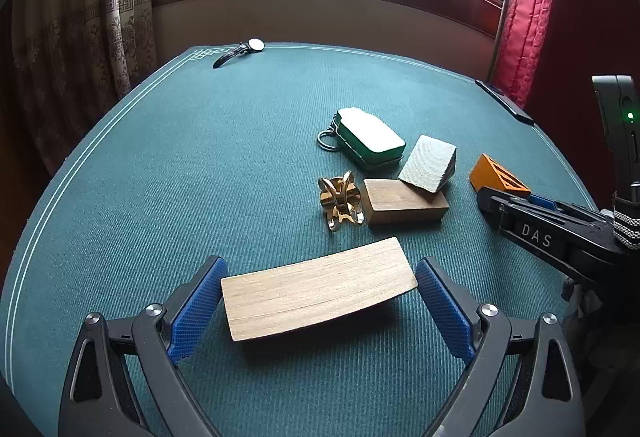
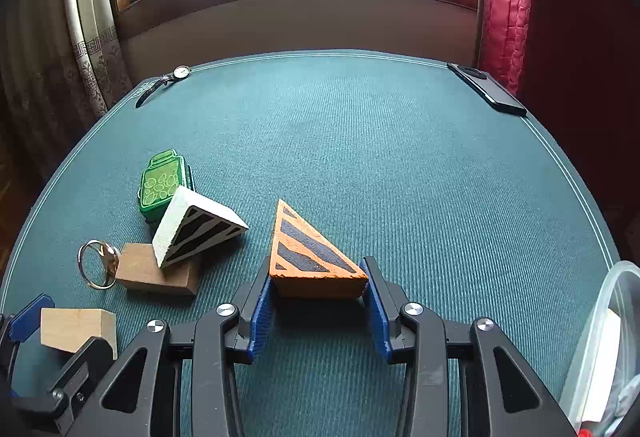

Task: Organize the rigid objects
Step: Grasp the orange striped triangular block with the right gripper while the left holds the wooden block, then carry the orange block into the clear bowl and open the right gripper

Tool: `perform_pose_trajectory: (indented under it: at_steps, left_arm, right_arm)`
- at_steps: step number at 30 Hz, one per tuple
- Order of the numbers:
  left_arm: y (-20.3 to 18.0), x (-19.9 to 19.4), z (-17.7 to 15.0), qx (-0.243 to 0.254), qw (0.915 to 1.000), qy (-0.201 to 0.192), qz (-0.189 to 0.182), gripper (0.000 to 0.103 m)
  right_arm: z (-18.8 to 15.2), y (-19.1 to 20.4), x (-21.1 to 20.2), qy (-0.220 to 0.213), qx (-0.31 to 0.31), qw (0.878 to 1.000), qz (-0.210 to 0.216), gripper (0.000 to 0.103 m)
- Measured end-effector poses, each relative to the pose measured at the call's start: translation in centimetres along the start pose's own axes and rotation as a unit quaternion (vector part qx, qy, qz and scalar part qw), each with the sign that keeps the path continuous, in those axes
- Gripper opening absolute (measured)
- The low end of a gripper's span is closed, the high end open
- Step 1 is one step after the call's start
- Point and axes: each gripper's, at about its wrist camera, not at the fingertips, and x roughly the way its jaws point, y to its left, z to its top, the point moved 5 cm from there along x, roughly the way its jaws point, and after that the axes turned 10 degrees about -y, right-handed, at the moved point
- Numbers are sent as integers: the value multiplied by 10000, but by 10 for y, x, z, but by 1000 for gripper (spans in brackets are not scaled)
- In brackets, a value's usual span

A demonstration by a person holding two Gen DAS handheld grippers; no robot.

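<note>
Left gripper (image 1: 319, 296) clamps wooden slab (image 1: 318, 289), right gripper (image 2: 318, 297) clamps orange wedge (image 2: 308, 257) (narrow purchase); lift both level, slowly.

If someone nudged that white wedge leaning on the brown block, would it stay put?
Probably not. The white wedge rests tilted on the brown block, so a nudge would likely slide or tip it off. It looks rigid, with a rough white face, so it should not bend.

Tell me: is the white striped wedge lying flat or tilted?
Tilted: the white striped wedge leans on the brown wooden block.
</note>
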Motion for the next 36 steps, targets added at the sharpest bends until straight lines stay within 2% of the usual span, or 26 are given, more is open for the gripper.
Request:
perform_pose_trajectory:
  at_steps: [19, 36]
  left_arm:
    - [-23, -13, -5, 306, 9994, -123, -114, 95]
    - [-52, -25, -15, 480, 9984, -110, -294, 95]
  right_arm:
    - [-20, -30, -74, -269, 307, 9992, 43, 44]
    - [-33, -109, -127, -620, 798, 9928, -639, 44]
